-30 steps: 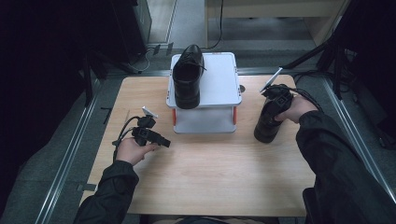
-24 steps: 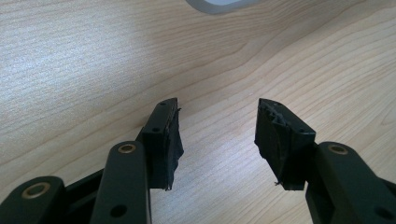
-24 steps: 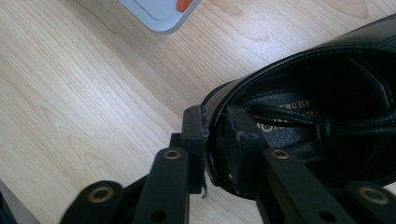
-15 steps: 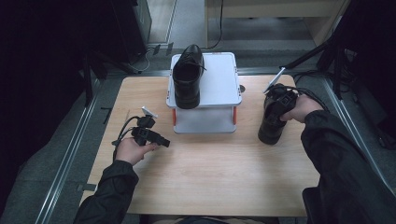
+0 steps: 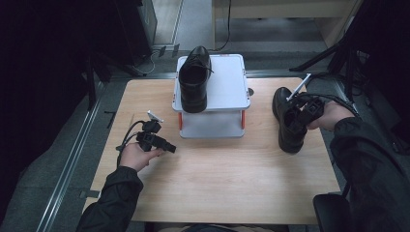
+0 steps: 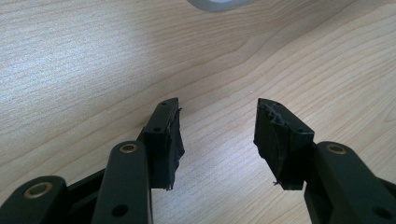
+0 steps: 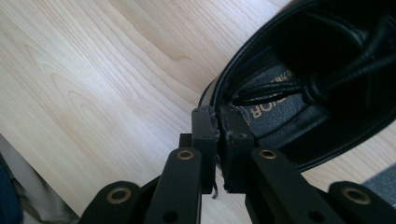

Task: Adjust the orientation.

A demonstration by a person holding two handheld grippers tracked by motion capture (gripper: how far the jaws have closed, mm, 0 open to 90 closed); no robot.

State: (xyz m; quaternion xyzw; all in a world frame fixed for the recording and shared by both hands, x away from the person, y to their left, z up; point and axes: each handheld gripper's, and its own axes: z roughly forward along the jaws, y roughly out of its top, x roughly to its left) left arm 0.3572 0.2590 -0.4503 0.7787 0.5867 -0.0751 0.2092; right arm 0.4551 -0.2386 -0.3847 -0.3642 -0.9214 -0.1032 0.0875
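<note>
A black leather shoe [image 5: 288, 126] lies on the right of the wooden table [image 5: 222, 179], toe toward the near edge. My right gripper [image 5: 300, 116] is shut on the rim of its opening; in the right gripper view the jaws [image 7: 217, 115] pinch the collar of the shoe [image 7: 327, 84], with laces and insole visible inside. A second black shoe [image 5: 195, 79] stands on a white raised stand [image 5: 227, 82] at the table's back middle. My left gripper [image 5: 170, 147] rests low at the left, open [image 6: 218, 108], with bare wood between its fingers.
The stand has orange legs and a lower shelf [image 5: 210, 126]; a pale edge of it [image 6: 212, 3] shows at the top of the left gripper view. Cables trail from both grippers. Dark floor, tripod legs and furniture surround the table.
My right hand has shifted a little to the right, taking the shoe along with it. The left hand and the shoe on the stand have stayed put.
</note>
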